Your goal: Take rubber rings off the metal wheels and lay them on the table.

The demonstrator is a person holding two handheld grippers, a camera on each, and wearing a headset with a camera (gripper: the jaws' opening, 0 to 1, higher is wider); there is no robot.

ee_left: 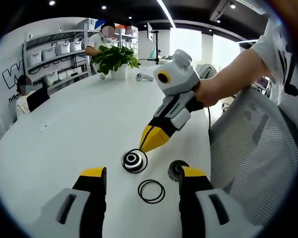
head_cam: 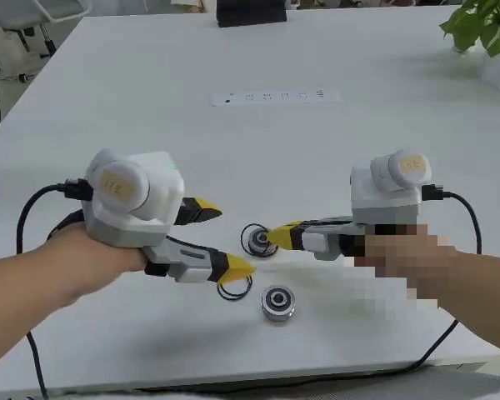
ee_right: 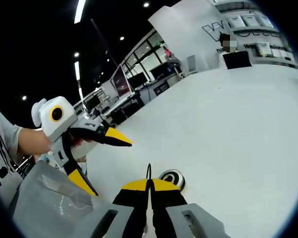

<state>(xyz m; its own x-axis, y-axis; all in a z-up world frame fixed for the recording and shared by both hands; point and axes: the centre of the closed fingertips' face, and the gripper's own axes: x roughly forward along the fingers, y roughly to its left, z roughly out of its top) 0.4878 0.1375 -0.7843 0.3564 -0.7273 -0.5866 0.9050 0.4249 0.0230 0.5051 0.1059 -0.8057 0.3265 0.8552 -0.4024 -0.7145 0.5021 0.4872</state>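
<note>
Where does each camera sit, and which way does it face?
Head view: on the head, facing down at the table; forearms, left tongs, right tongs show.
Left gripper view: on the left tongs, facing a wheel and the right tongs; own tips open.
Right gripper view: on the right tongs, facing the left tongs; own tips shut on a ring.
Shared: all see that wheel.

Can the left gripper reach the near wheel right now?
Probably yes: the left gripper has its jaws open, the near wheel lies uncovered past them, and the right gripper is busy at the other wheel.
</note>
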